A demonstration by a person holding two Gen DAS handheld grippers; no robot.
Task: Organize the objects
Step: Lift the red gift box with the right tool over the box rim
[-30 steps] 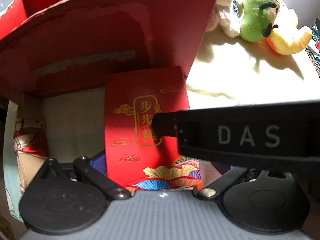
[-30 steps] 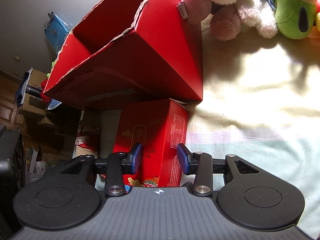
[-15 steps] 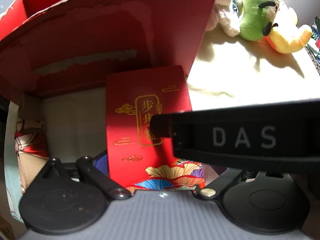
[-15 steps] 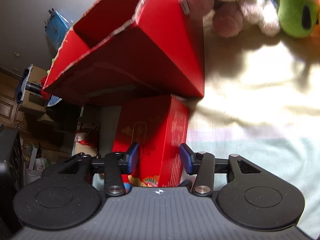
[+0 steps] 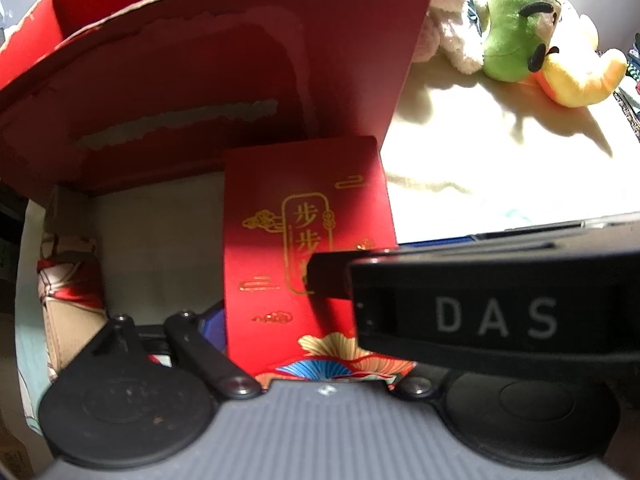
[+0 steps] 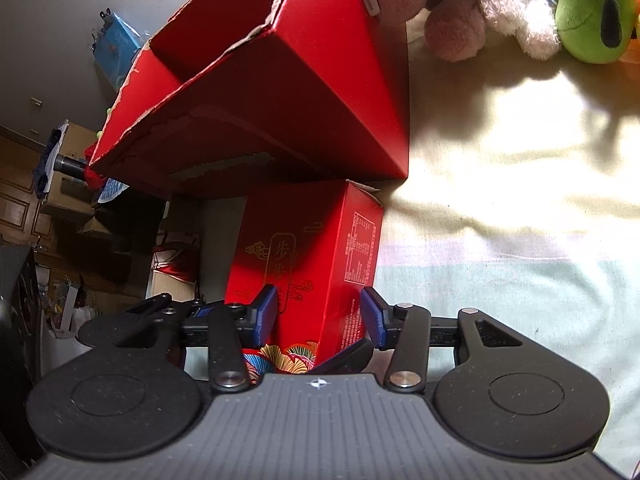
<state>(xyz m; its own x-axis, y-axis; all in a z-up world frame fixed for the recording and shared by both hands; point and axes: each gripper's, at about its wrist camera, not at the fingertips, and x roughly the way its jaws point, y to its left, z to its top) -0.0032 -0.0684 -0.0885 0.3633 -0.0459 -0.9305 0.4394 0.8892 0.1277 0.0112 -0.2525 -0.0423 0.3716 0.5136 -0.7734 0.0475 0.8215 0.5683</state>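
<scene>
A small red box (image 5: 308, 216) with gold characters stands upright on the bed, right in front of a large open red carton (image 5: 224, 80). My left gripper (image 5: 312, 344) straddles the small box's wide face and its jaws are closing. Its left pad (image 5: 212, 320) shows beside the box's edge. Its right finger is hidden behind the body of the right gripper (image 5: 496, 316). In the right wrist view my right gripper (image 6: 318, 314) is open and closing slightly. Its blue pads (image 6: 264, 312) stand on either side of the box's (image 6: 352, 248) front corner without pressing it.
A pink-and-white plush (image 6: 472, 8) and a green-and-yellow plush (image 5: 520, 36) lie behind the carton on the pale sheet (image 6: 500, 160). A patterned cardboard piece (image 5: 68, 280) stands at the left. Furniture and clutter (image 6: 60, 200) fill the room beyond the bed's edge.
The left gripper's jaws have narrowed around the small red box, which now sits slightly further right in that view. The right gripper's pads stand a little wider apart than a second ago.
</scene>
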